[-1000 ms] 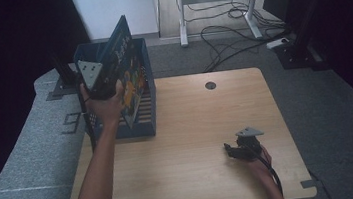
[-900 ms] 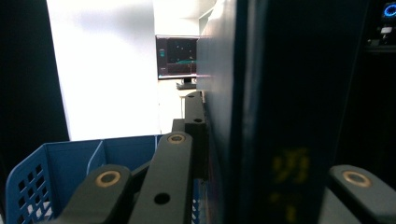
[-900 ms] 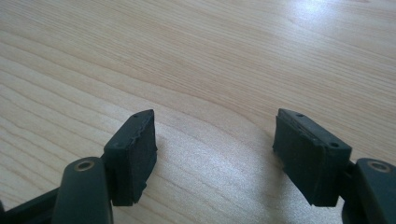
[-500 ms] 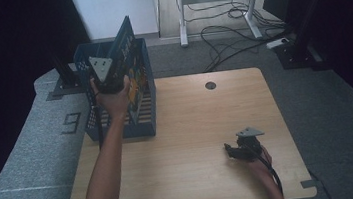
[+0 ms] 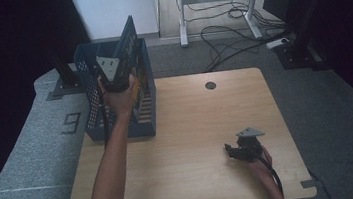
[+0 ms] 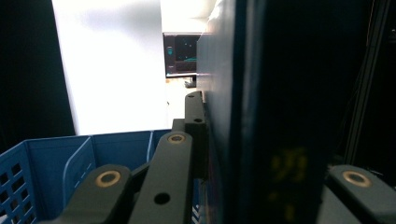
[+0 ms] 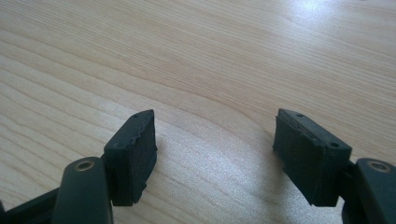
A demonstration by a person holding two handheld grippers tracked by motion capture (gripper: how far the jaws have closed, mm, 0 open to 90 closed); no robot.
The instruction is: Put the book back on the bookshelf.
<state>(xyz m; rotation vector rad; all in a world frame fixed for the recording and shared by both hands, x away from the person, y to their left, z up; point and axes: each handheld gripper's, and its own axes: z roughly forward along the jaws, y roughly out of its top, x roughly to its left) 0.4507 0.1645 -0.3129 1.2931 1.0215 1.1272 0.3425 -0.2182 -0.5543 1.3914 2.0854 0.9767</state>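
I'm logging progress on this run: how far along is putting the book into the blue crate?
Done: the book is gripped by the left tool and its lower part sits inside the blue crate. In hand: it leans tilted, its top above the rim, jaws clamped on it. Left: settle it fully and let go. The right tool rests open on the table, holding nothing.

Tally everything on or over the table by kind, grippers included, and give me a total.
Blue crates: 1
Dark blue books, clamped in the left gripper over the crate: 1
Grippers, counting the right gripper with open jaws low over the wooden table: 2
Total: 4
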